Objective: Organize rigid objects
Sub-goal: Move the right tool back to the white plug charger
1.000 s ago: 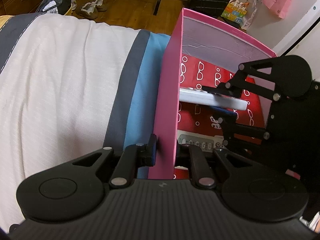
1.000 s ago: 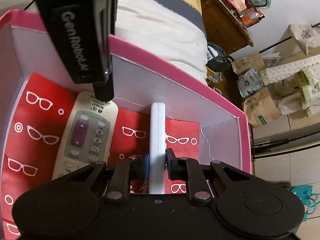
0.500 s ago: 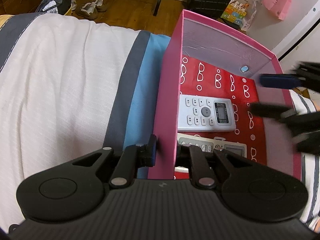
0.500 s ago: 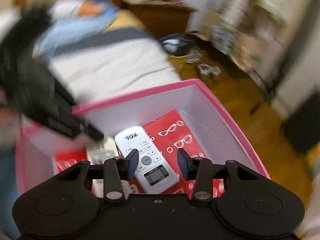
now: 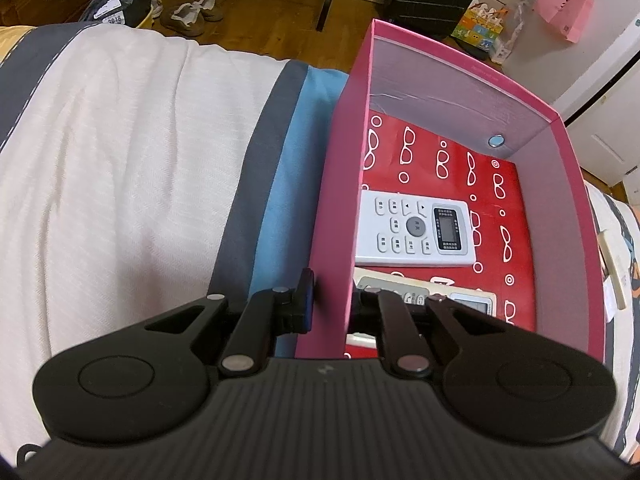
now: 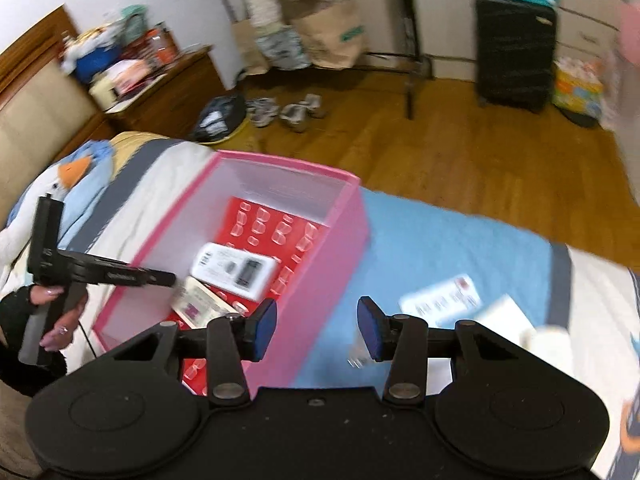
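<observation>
The white remote [image 5: 416, 234] lies flat in the pink box [image 5: 576, 216], ahead of the left fingers [image 5: 306, 306], with a beige remote [image 5: 464, 300] just beside it; these fingers pinch the box's near wall. The right fingers [image 6: 264, 330] have just been opening, nothing between them, above the box's edge and the bed [image 6: 440, 240]

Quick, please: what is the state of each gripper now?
Left gripper: shut on the pink box wall.
Right gripper: open, holding nothing, jaws just opened.
</observation>
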Demonstrator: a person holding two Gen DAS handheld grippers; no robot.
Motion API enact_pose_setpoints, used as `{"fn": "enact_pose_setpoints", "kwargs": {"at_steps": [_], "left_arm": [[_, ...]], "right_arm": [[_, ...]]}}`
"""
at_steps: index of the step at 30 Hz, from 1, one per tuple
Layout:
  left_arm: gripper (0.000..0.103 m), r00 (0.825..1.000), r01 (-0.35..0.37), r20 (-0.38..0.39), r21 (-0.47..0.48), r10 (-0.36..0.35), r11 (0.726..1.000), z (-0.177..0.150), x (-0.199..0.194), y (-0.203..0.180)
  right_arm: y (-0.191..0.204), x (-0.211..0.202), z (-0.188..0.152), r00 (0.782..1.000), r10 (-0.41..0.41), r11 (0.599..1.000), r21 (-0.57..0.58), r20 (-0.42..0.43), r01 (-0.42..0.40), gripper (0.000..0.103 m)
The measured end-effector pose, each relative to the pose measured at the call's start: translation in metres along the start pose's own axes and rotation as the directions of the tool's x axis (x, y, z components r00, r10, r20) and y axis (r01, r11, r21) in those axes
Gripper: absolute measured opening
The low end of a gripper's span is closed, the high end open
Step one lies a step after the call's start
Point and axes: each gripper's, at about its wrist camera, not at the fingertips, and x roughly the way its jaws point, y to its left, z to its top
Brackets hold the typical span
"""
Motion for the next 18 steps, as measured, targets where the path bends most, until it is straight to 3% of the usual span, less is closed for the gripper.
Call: {"fn": "enact_pose_setpoints", "kwargs": {"at_steps": [3,12,18], "left_arm": [[0.011,1.0,-0.004,-0.003,-0.002,0.004,1.0,0.0,0.0,-0.001],[0.011,1.0,-0.004,-0.003,-0.008,0.004,1.0,0.001,0.0,0.0],[0.01,1.0,-0.018,0.0,0.018,0.018,1.0,0.0,-0.001,-0.004]], "right_arm": [[-0.009,0.003,-0.019,0.998,-0.049,0.998,-0.036,-0.026,0.048,0.06],[-0.019,0.038,-0.042,0.976,-0.152,0.981,-0.147,-0.157,0.129,0.062],[-0.02,0.072,-0.047,0.938,-0.289,0.921,-0.325,-0.194,0.216,0.065]]}}
